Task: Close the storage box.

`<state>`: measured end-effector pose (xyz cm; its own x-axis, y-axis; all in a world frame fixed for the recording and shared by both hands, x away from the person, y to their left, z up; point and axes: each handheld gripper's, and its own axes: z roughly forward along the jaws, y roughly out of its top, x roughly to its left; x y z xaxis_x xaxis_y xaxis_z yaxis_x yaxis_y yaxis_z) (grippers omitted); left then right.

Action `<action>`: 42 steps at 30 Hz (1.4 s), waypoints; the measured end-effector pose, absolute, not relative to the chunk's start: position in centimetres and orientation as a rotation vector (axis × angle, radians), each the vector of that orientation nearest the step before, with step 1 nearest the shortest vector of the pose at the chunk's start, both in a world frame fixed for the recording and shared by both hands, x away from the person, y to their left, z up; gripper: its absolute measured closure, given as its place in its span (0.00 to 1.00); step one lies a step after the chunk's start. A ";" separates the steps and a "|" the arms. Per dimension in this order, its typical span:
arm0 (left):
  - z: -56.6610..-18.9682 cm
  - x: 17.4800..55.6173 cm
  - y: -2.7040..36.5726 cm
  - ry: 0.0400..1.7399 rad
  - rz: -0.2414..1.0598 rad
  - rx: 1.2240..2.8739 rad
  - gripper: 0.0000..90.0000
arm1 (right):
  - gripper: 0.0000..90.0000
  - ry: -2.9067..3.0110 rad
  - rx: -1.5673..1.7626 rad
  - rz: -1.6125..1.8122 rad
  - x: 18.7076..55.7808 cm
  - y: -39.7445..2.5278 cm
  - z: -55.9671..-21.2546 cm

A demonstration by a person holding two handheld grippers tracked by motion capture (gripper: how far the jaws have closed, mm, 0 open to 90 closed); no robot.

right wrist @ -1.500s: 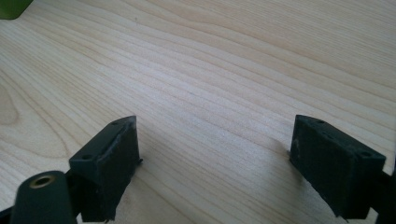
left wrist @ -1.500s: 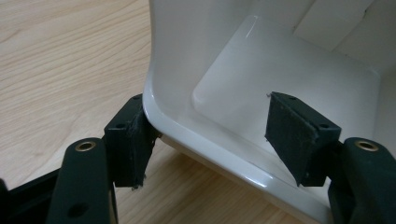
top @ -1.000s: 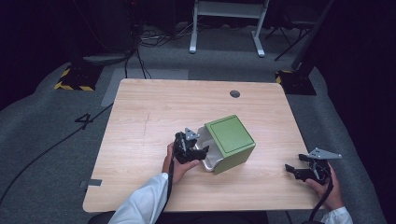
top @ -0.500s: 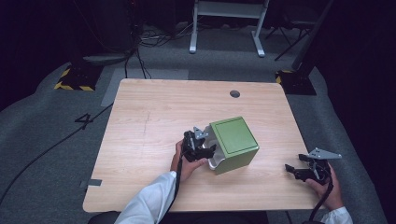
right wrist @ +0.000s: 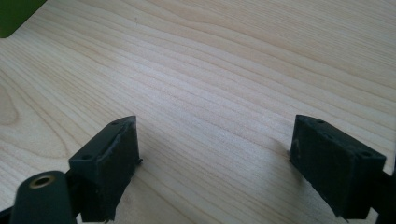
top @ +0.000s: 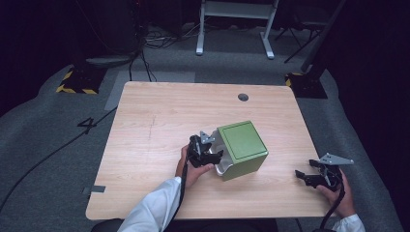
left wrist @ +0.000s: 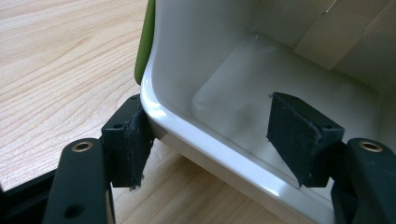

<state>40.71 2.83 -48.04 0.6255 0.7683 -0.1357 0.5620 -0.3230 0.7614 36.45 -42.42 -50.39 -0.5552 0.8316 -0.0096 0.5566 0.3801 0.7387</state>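
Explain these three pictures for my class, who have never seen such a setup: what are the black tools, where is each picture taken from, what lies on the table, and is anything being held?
No robot here: a person at a wooden table holds a hand-operated two-jaw gripper in each hand. The wide picture comes from a fixed camera above, looking down. The other two come from small cameras riding on the grippers, looking along their black jaws.

On the table lies a green box with a white inside, tipped on its side, its opening facing the left gripper. In the left gripper view, the jaws straddle the box's white rim: one outside, one inside. They are open, not clamped yet.

The right gripper waits near the table's right edge, jaws open over bare wood, holding nothing.
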 end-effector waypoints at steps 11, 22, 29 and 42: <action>-47.7 40.6 3.2 1.005 0.313 2.066 0.33 | 0.17 2.265 1.205 0.993 36.4 -42.4 -50.4; -46.8 40.3 4.1 0.937 0.319 2.095 0.29 | 0.17 2.265 1.205 0.993 36.4 -42.4 -50.4; -46.2 40.1 4.9 0.919 0.318 2.096 0.29 | 0.17 2.265 1.205 0.993 36.4 -42.4 -50.4; -44.9 39.4 6.7 0.872 0.361 2.109 0.29 | 0.17 2.265 1.205 0.993 36.4 -42.4 -50.4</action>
